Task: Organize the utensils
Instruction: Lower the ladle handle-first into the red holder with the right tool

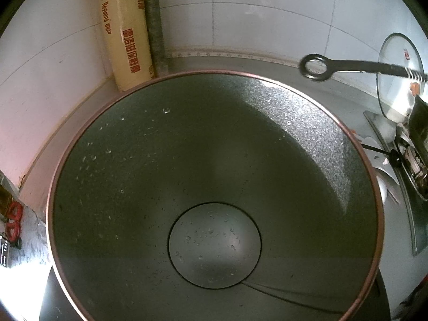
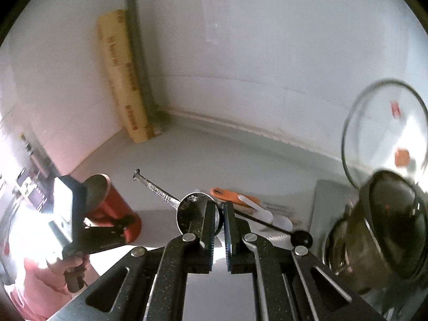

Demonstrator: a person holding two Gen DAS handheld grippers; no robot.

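A tall cream roll of cling wrap (image 2: pixel 124 80) stands on end in the corner where the 2 white tiled walls (image 2: pixel 240 40) meet, beside a grey pipe (image 2: pixel 136 42). A round glass lid (image 2: pixel 385 133) with a metal rim leans against the right-hand wall, above a dark domed pot (image 2: pixel 390 230) on the steel stove. On the pale grey counter (image 2: pixel 200 157) lie an orange-handled utensil (image 2: pixel 235 196) and some white flat ones, just behind the right tool (image 2: pixel 219 223).

The right tool has its 2 black fingers pressed together on a shiny steel ladle (image 2: pixel 191 210); the round bowl sits against the left finger and the twisted metal handle slants up to the left, ending in a loop. A thin black rod with a ball end (image 2: pixel 303 238) runs off to the right behind the fingers.

The left tool (image 2: pixel 117 224), held in a hand (image 2: pixel 72 264) with a pink sleeve, pinches a red cylindrical utensil holder (image 2: pixel 115 206), tilted with its open mouth toward that tool's camera. In the left wrist view this holder (image 1: pixel 214 200) fills the frame: a copper-coloured rim, a grey speckled inner wall with water drops, and a round flat bottom. The ladle's looped handle (image 1: pixel 315 67) hangs above and beyond the rim at the upper right.
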